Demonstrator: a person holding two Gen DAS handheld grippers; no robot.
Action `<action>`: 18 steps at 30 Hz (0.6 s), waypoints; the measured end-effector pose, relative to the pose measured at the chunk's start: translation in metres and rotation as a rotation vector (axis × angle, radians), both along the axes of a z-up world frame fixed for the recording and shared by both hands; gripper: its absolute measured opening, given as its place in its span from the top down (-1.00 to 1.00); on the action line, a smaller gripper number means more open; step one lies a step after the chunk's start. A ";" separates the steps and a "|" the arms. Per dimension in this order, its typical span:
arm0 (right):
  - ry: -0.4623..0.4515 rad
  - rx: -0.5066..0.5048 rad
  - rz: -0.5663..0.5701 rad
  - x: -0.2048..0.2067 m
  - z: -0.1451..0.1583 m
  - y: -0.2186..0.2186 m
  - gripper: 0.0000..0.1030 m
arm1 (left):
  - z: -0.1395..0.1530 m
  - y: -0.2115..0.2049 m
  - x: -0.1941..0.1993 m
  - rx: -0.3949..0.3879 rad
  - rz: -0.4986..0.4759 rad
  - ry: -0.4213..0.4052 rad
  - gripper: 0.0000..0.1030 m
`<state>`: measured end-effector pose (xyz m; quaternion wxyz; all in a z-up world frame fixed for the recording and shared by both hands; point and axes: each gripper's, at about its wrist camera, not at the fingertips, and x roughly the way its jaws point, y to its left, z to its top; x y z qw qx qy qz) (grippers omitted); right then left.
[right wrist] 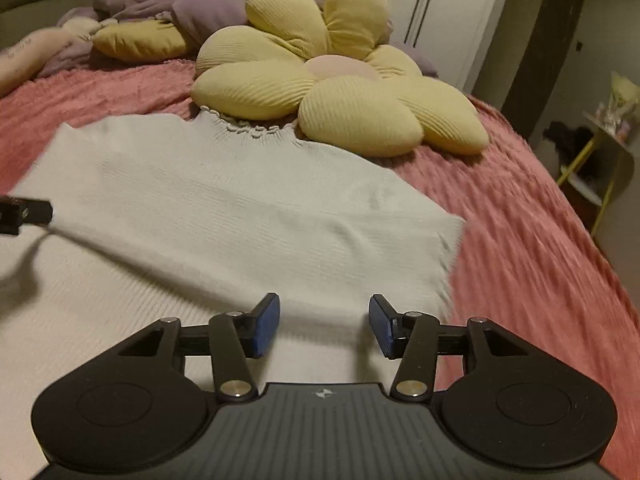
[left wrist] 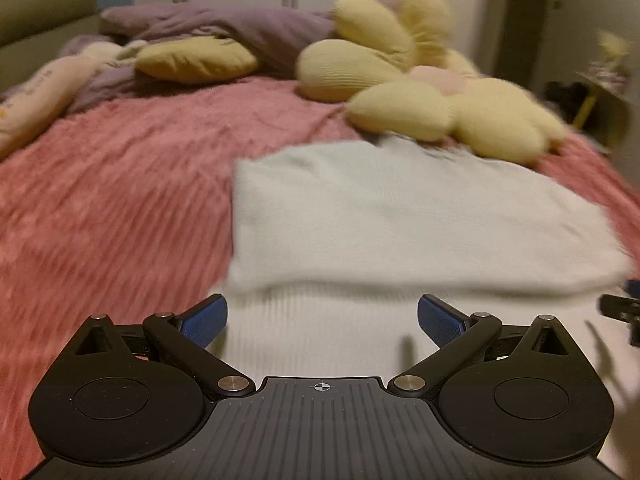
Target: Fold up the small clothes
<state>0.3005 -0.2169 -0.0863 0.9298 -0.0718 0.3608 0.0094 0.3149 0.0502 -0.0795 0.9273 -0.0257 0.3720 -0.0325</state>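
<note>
Right wrist view: the pale grey ribbed knit garment (right wrist: 240, 208) lies flat on the pink bed (right wrist: 540, 240), long axis running far, directly ahead of both spread, empty hand-held grippers, right (right wrist: 324, 326) and left (left wrist: 322, 320).

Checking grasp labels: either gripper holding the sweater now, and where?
Nothing held. Left gripper and right gripper are open, fingers clear above the white sweater.

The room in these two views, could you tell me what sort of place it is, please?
Most likely a bedroom: a pink bedspread, a flower-shaped cushion and white wardrobe doors behind.
</note>
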 end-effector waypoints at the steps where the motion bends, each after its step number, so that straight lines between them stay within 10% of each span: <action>1: 0.018 0.047 -0.010 -0.016 0.002 -0.008 0.06 | 0.003 0.007 -0.021 -0.001 -0.015 0.011 -1.00; 10: 0.207 0.374 -0.099 -0.229 -0.008 -0.068 0.00 | 0.002 0.061 -0.181 -0.034 0.013 0.150 -1.00; 18: 0.237 0.620 -0.114 -0.260 -0.015 -0.085 0.07 | -0.003 0.079 -0.199 -0.262 0.017 0.261 -0.42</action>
